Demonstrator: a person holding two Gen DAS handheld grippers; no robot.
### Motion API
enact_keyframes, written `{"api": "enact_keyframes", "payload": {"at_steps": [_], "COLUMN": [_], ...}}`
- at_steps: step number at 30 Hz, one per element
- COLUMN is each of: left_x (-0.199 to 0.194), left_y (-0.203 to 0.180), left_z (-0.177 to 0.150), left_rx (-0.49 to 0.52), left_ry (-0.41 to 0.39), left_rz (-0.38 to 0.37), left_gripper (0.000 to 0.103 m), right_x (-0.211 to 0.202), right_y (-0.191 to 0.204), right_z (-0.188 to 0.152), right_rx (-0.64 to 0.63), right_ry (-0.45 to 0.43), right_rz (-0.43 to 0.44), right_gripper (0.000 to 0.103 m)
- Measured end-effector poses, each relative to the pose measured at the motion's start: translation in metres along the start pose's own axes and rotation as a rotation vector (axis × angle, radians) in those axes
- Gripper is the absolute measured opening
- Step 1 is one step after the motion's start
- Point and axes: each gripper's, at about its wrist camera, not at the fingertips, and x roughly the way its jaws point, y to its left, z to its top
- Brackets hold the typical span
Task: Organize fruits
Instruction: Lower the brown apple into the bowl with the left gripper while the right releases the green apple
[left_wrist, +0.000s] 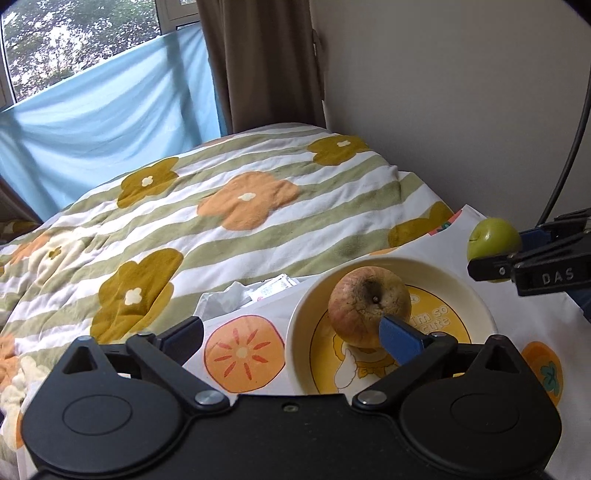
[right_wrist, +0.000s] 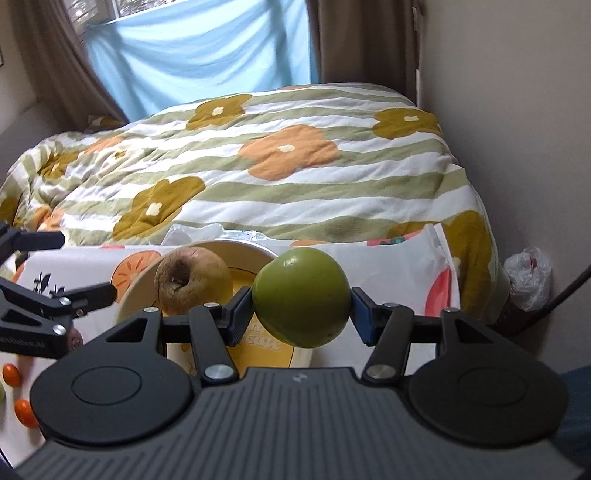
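A brownish, wrinkled apple (left_wrist: 369, 306) sits in a cream bowl (left_wrist: 306, 332) with a yellow cartoon bottom; both show in the right wrist view too, the apple (right_wrist: 192, 280) and the bowl (right_wrist: 129, 306). My left gripper (left_wrist: 291, 332) is open and empty, its fingers spread either side of the bowl's near-left rim. It shows at the left in the right wrist view (right_wrist: 85, 266). My right gripper (right_wrist: 301, 314) is shut on a green apple (right_wrist: 301, 297) and holds it just above the bowl's right edge. The green apple also shows in the left wrist view (left_wrist: 493, 240).
The bowl stands on a white cloth (left_wrist: 243, 354) printed with orange fruit, in front of a bed with a flowered striped quilt (left_wrist: 221, 206). Small orange fruits (right_wrist: 22, 410) lie at the left. A wall (left_wrist: 461, 92) is at the right, a plastic bag (right_wrist: 528, 277) beside it.
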Motion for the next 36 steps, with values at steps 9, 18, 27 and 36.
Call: {"api": "enact_keyframes", "payload": {"at_steps": [9, 18, 27, 36], "left_x": [-0.014, -0.019, -0.034, -0.074], "left_y": [0.016, 0.021, 0.017, 0.000], "left_z": [-0.018, -0.028, -0.032, -0.033], "left_rx": [-0.051, -0.077, -0.098, -0.109], "left_ry": [0.019, 0.024, 0.000, -0.071], "left_rz": [0.046, 0.067, 0.078, 0.108], "left_gripper": [0.103, 0.103, 0.103, 0.103], "right_x": [0.038, 0.044, 0.016, -0.034], "right_y": [0.040, 0.045, 0.030, 0.021], "right_z": [-0.026, -0.033, -0.032, -0.032], "right_rx": [-0.329, -0.366, -0.300, -0.204], "right_ry": [0.020, -0.010, -0.067, -0.118], "right_rz": [0.049, 0.004, -0.028, -0.001], "right_gripper": [0.071, 0.085, 0.103, 0.103]}}
